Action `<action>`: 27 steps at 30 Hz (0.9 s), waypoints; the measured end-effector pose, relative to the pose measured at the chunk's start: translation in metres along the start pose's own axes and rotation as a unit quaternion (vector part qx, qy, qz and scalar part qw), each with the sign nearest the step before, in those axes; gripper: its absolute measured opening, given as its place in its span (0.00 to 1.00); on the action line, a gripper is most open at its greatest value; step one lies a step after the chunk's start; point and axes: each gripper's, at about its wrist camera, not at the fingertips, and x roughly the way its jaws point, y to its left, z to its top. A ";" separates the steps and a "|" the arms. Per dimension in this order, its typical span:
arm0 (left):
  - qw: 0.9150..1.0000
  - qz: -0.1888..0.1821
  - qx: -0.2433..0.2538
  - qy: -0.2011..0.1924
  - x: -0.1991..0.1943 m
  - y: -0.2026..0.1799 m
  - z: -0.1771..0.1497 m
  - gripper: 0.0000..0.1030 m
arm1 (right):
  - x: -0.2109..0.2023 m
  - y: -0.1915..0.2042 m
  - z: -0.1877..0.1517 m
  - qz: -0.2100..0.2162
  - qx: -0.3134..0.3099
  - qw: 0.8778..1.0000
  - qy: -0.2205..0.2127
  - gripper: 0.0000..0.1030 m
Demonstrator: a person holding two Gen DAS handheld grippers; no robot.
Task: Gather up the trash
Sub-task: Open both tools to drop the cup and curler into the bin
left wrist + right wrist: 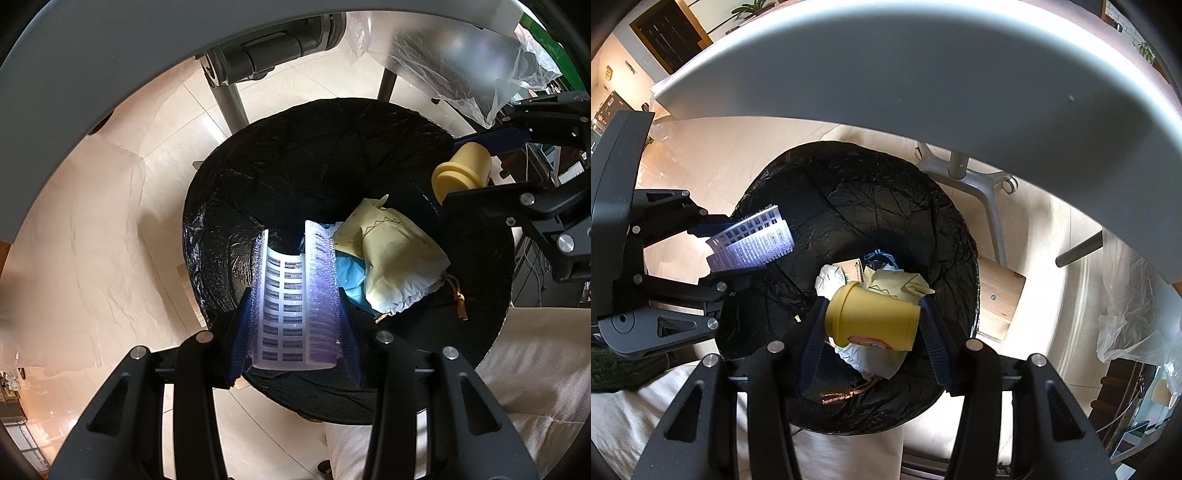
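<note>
1. a black-lined bin (295, 166) stands on a pale tiled floor (155, 140) beside a grey table (923, 74).
2. left gripper (295, 236) clamps a white tray (284, 306) over the bin.
3. right gripper (873, 301) clamps a yellow cup (875, 317) above the bin.

Strong daylight washes the cream floor (110, 229) in both wrist views and blows out the white ridged plastic piece (291, 295) to a violet-tinged glare, while the black bin liner (871, 206) stays dark with faint sheen on its creases. The table underside (923, 66) looms grey and soft. Fisheye curvature bends the frame edges, and corners vignette to black.
</note>
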 end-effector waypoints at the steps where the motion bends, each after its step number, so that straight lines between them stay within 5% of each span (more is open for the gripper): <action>1: 1.000 0.000 0.000 0.000 0.001 0.000 0.000 0.43 | 0.000 0.000 0.000 -0.001 -0.001 1.000 0.000 0.48; 11: 1.000 -0.022 0.000 -0.003 0.001 0.001 0.001 0.46 | -0.001 -0.001 -0.001 0.010 0.000 1.000 -0.002 0.49; 13: 1.000 -0.012 -0.004 -0.007 -0.002 0.001 0.000 0.68 | -0.009 -0.001 -0.003 0.004 -0.002 1.000 -0.012 0.68; 19: 0.999 -0.007 -0.038 -0.033 -0.026 0.013 -0.011 0.70 | -0.046 -0.009 -0.016 -0.021 0.008 0.999 -0.047 0.76; 22: 0.996 -0.010 -0.055 -0.070 -0.057 0.020 -0.012 0.70 | -0.076 -0.015 -0.020 -0.030 0.020 0.996 -0.077 0.76; 24: 0.991 -0.018 -0.056 -0.124 -0.098 0.026 -0.011 0.70 | -0.107 -0.015 -0.019 -0.047 0.024 0.992 -0.117 0.90; 26: 0.983 -0.011 -0.055 -0.176 -0.135 0.033 -0.005 0.80 | -0.134 -0.017 -0.016 -0.058 0.029 0.984 -0.165 0.96; 27: 0.977 0.002 -0.058 -0.205 -0.152 0.038 0.000 0.92 | -0.141 -0.017 -0.013 -0.060 0.031 0.982 -0.178 0.96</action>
